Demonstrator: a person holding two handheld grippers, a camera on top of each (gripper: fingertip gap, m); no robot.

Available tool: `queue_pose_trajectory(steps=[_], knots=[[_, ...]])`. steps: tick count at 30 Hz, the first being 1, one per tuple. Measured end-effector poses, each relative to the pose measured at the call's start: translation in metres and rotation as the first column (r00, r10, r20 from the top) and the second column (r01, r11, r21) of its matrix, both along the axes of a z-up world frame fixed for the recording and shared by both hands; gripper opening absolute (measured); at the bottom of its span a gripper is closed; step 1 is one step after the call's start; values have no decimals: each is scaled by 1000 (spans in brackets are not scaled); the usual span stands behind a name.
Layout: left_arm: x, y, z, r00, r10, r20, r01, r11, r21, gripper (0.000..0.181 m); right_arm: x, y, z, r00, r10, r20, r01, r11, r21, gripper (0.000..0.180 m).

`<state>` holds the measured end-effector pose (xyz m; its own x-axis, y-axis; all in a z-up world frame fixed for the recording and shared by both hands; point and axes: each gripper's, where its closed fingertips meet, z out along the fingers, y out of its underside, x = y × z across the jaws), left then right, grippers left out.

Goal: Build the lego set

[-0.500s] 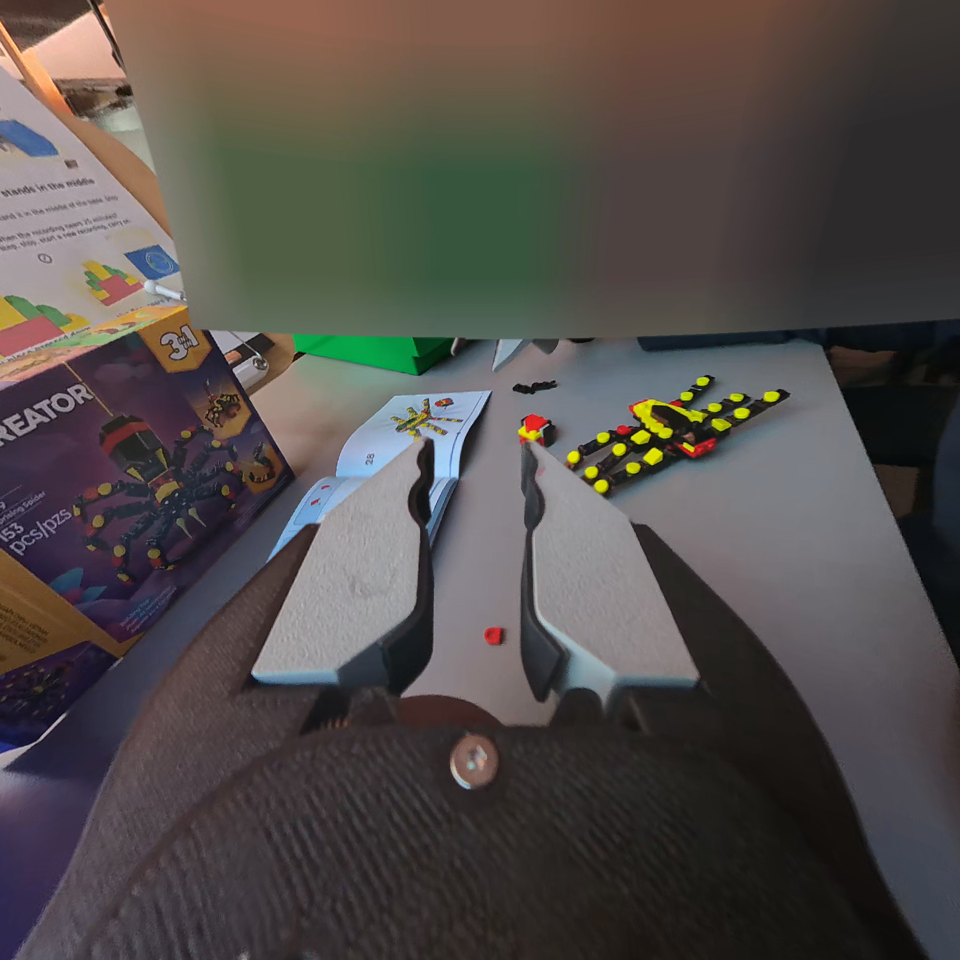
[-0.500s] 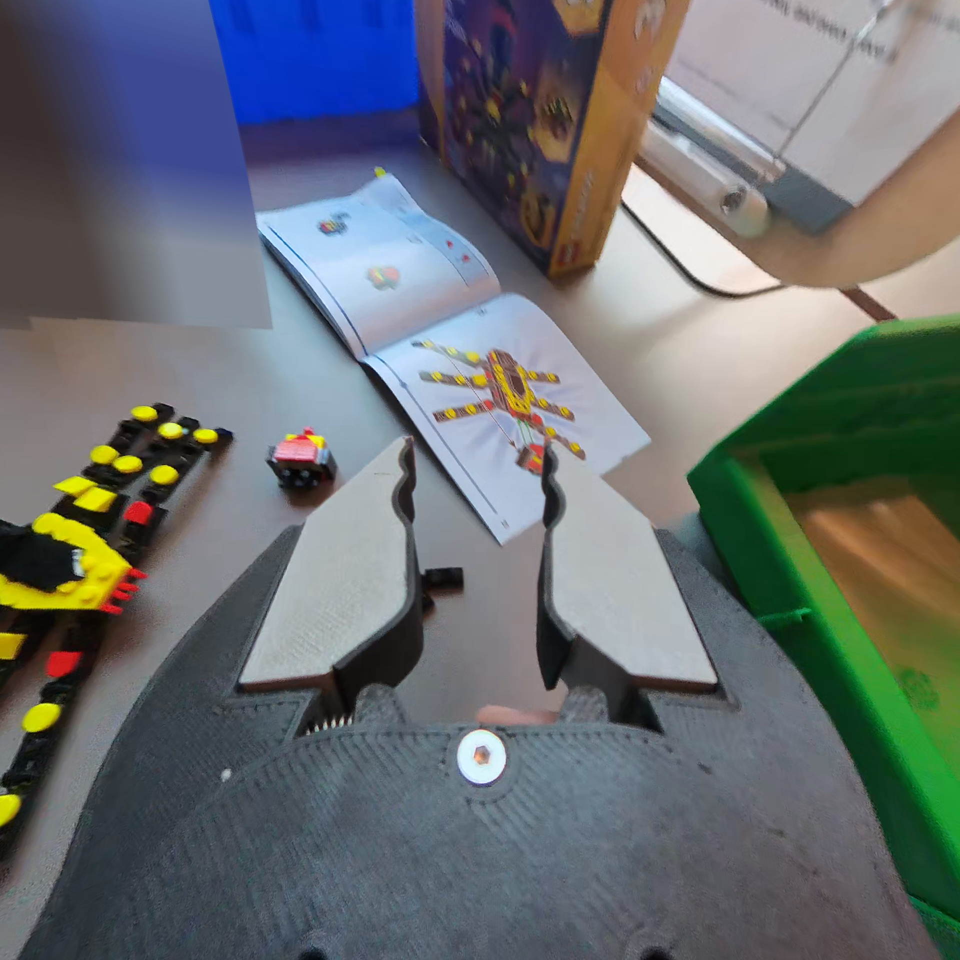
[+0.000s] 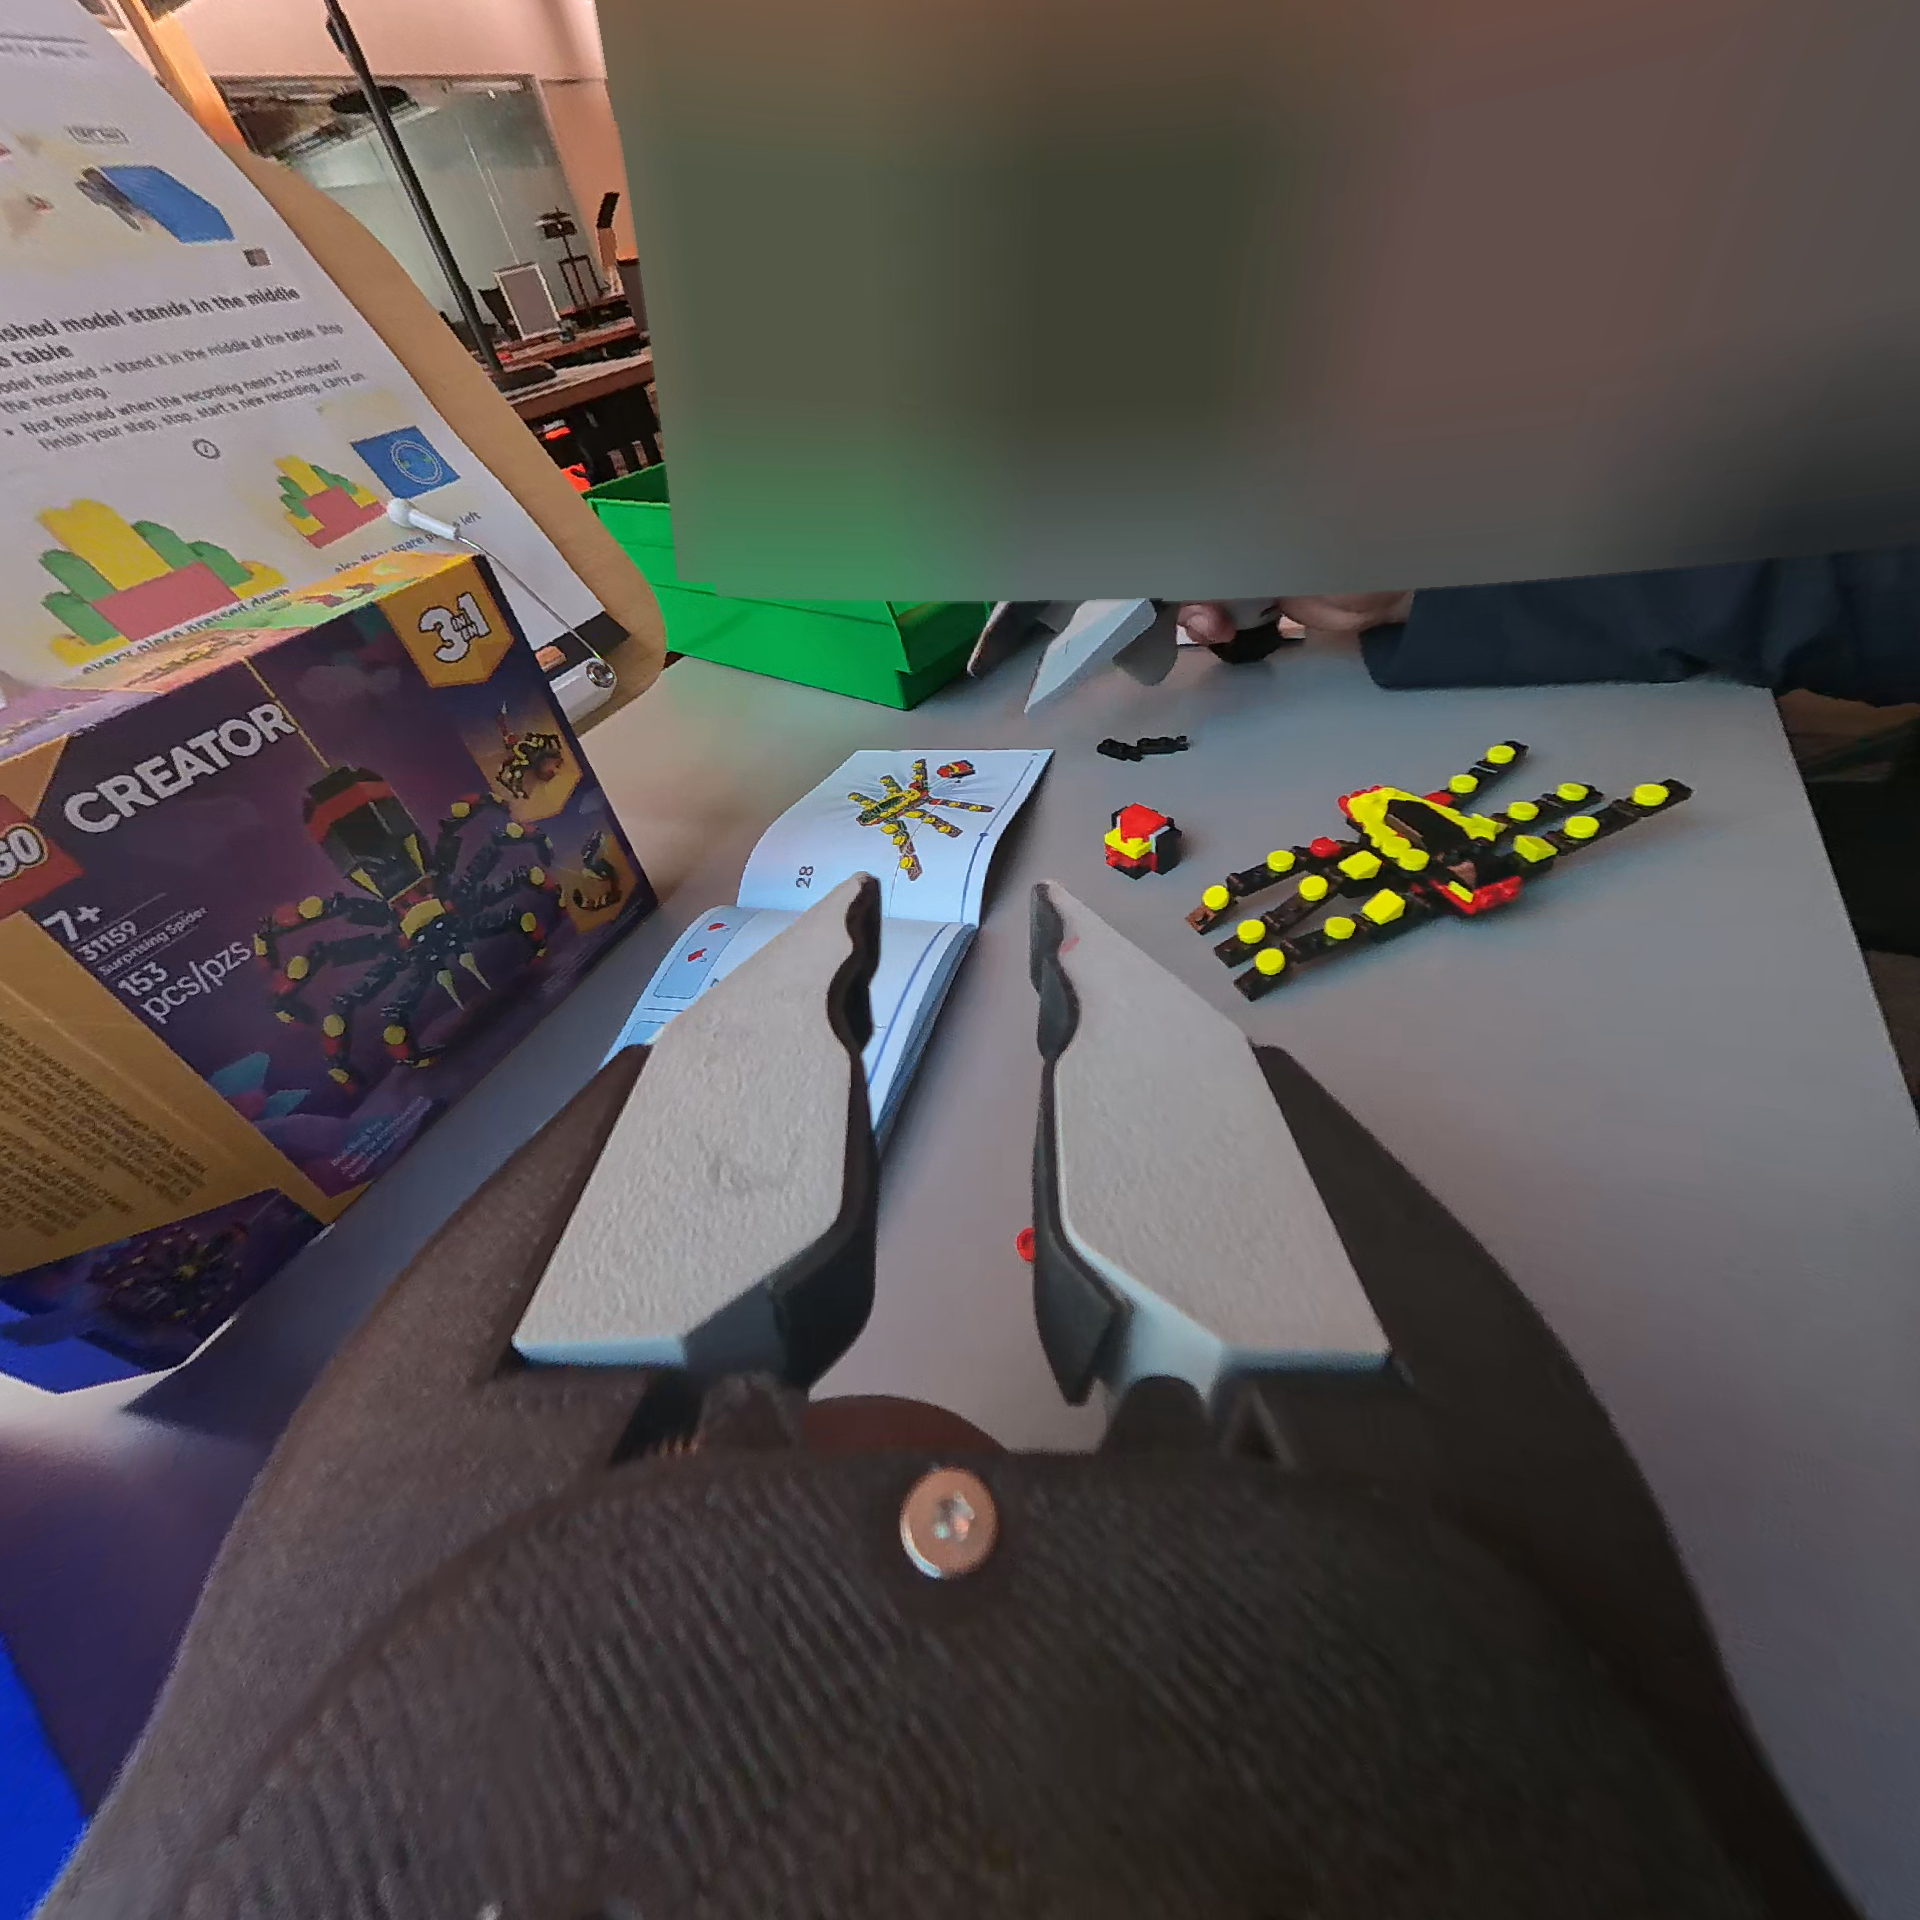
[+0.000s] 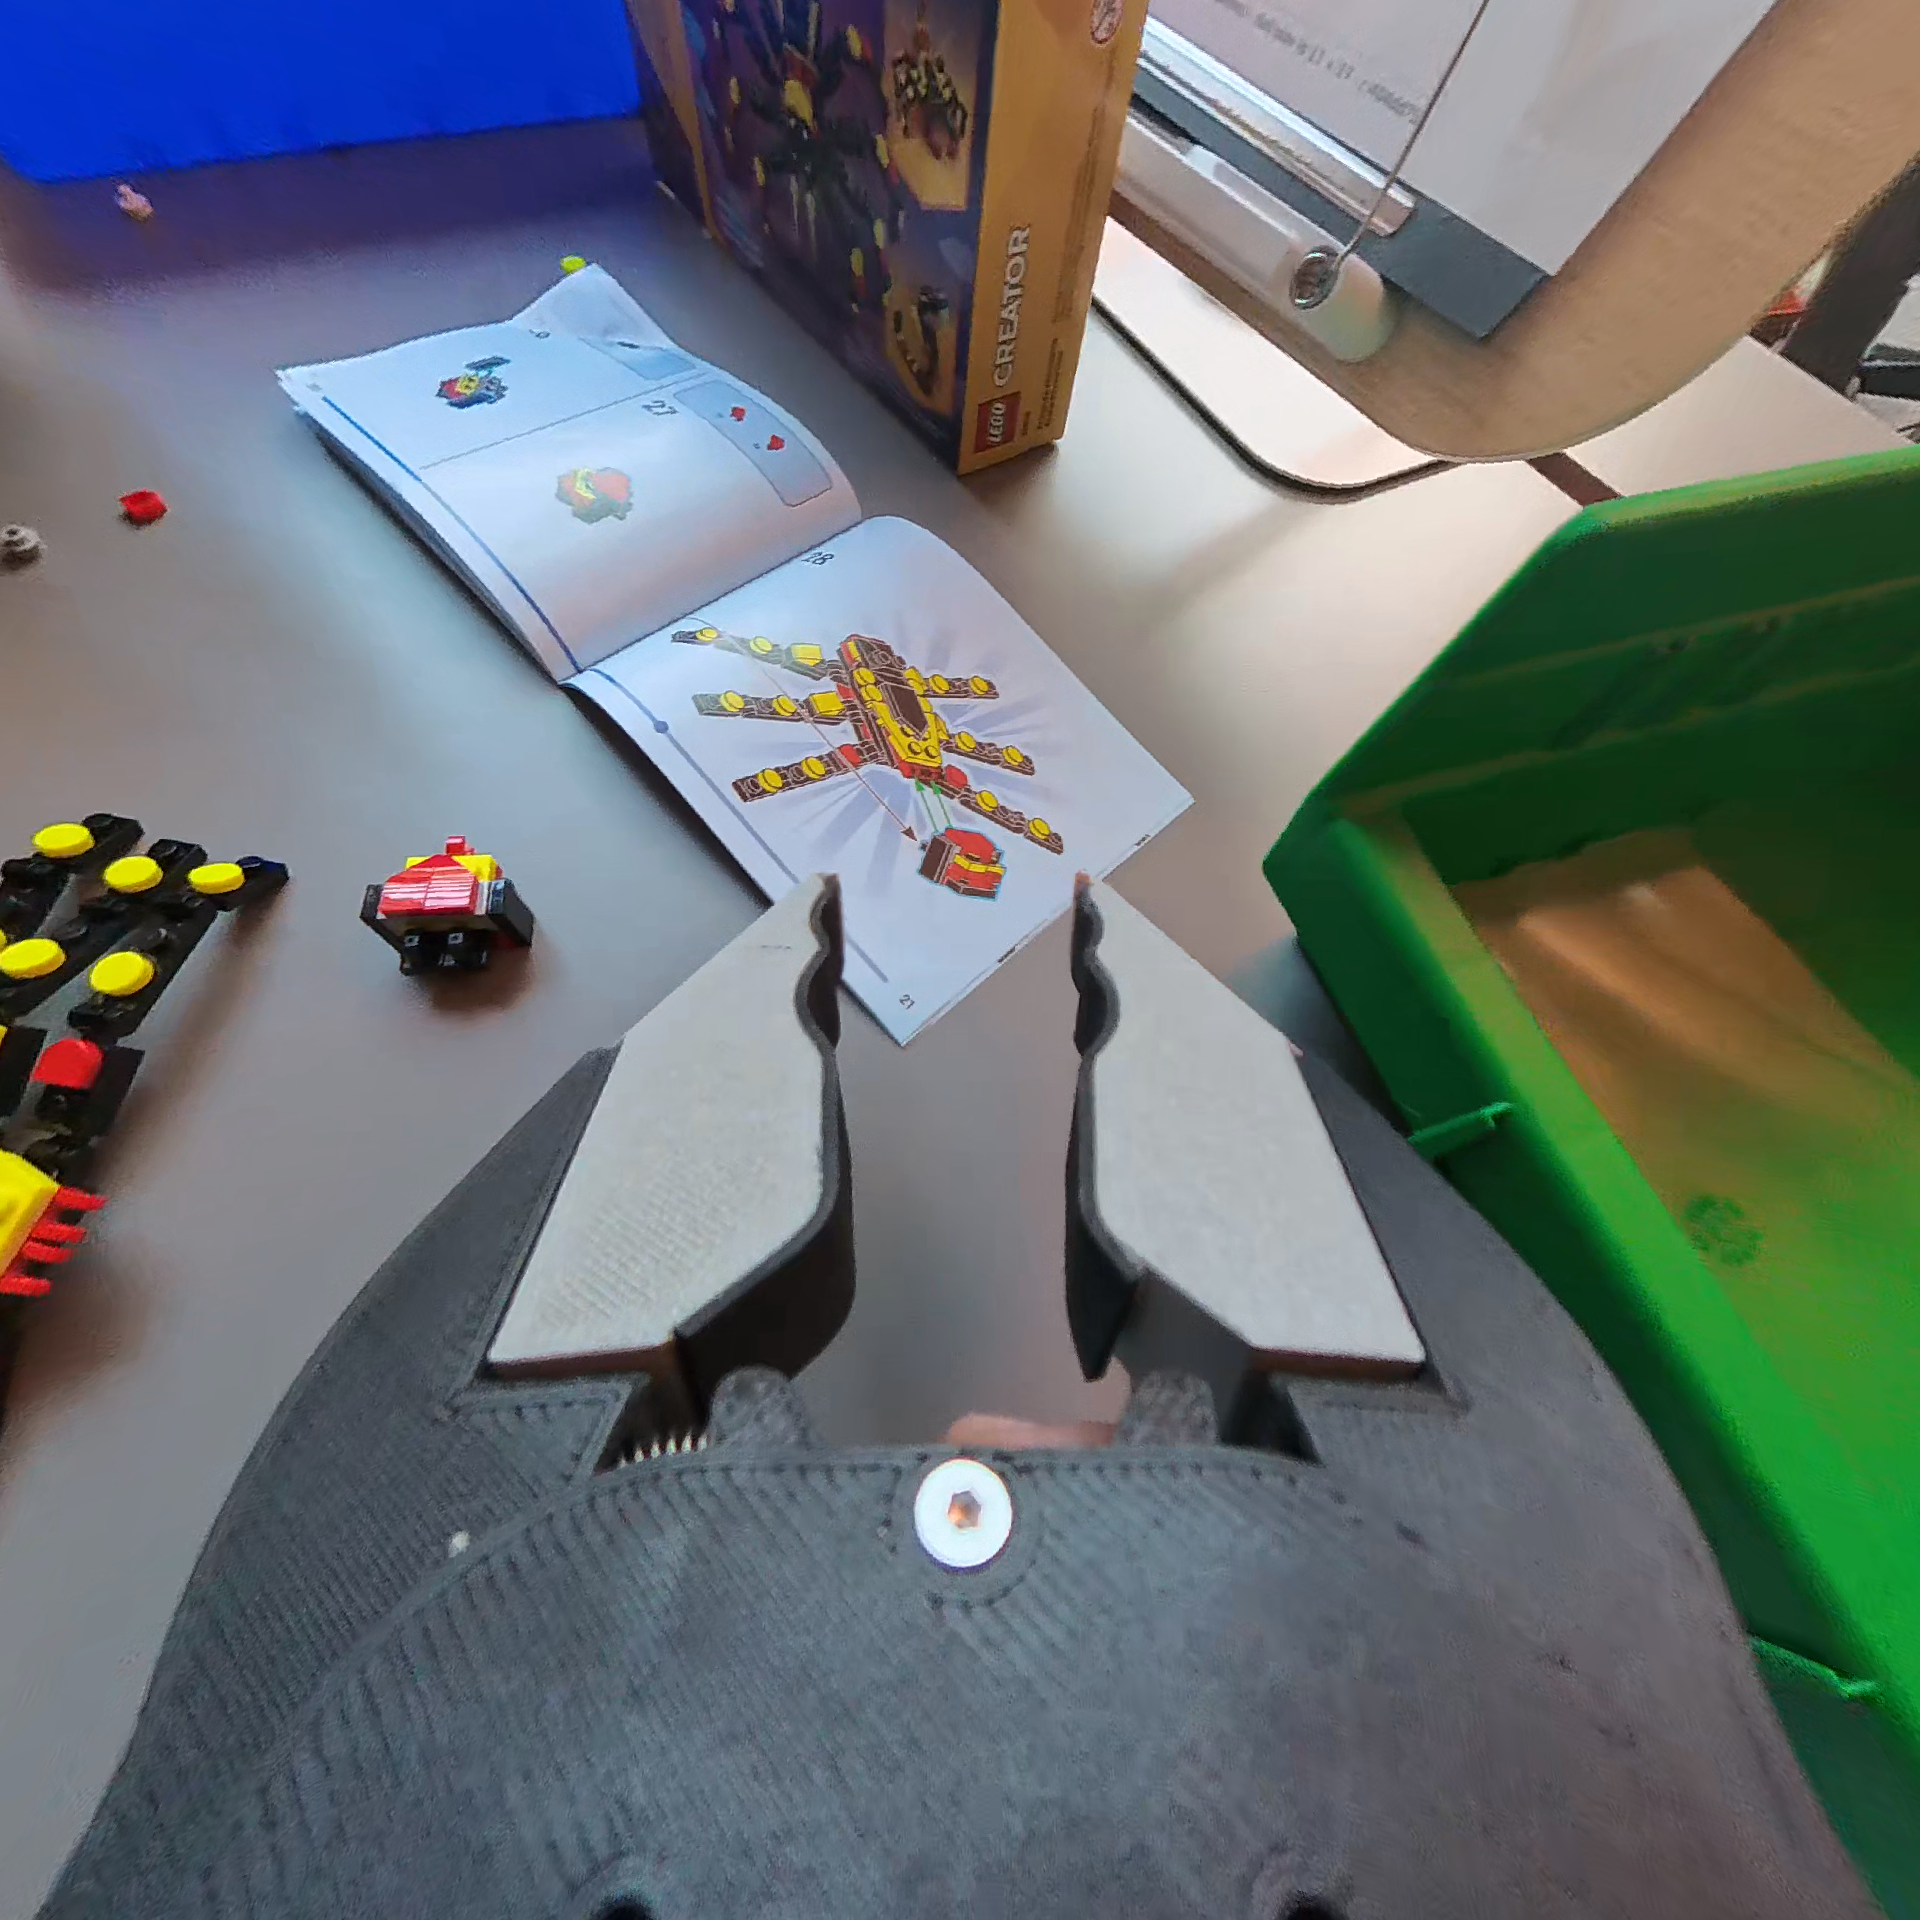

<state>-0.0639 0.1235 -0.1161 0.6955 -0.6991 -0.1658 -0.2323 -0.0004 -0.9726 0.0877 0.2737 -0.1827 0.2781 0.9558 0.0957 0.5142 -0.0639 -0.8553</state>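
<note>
The black spider body with yellow-studded legs (image 3: 1423,852) lies flat on the grey table (image 3: 1558,1143); its legs show at the left edge of the right wrist view (image 4: 94,935). A small red, yellow and black sub-assembly (image 3: 1141,842) (image 4: 449,907) stands between it and the open instruction booklet (image 3: 914,831) (image 4: 727,582). My left gripper (image 3: 951,904) is open and empty above the table; a tiny red piece (image 3: 1025,1242) lies by its right finger. My right gripper (image 4: 954,894) is open and empty at the booklet's near corner.
The set's box (image 3: 312,914) (image 4: 883,208) stands at the left. A green bin (image 4: 1558,935) (image 3: 810,644) is close on my right gripper's right. A small black piece (image 3: 1141,745), a loose red piece (image 4: 142,506) and a grey one (image 4: 19,540) lie on the table. The grippers' ends are close to 25 centimeters from one another.
The right gripper has shifted right, closer to the booklet and the bin; the small black piece beside its left finger is out of sight. The left view has tilted up slightly.
</note>
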Motion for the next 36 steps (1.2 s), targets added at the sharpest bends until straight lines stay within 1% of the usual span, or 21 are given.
queue_pose_trajectory(steps=[5, 10, 16, 19, 25, 30, 36], knots=[[0, 0, -3, 1000, -1, -9, 1, 1000, -8, 25, 1, 1, 6, 1000, -7, -21, 7, 1000, 14, 39], [0, 2, -9, 1000, -1, -18, 1, 1000, -31, 24, -2, -3, 4, 1000, 13, -14, -13, 1000, 9, 38], [-2, 4, -13, 1000, 4, -25, -5, 999, -46, 24, -12, -23, 13, 992, 111, -60, -112, 994, -11, 39], [-2, 4, -14, 1000, 5, -31, -7, 999, -51, 24, -14, -30, 13, 988, 143, -50, -144, 990, -7, 39], [-2, 5, -17, 999, 4, -33, -7, 998, -64, 24, -22, -54, 6, 967, 251, -32, -253, 966, -50, 37], [-3, 6, -17, 1000, 5, -24, -7, 998, -68, 23, -25, -61, -2, 960, 280, 16, -279, 959, -44, 36], [-4, 7, -17, 1000, 8, -27, -10, 998, -64, 23, -25, -62, 1, 959, 283, 0, -282, 958, -52, 35]])
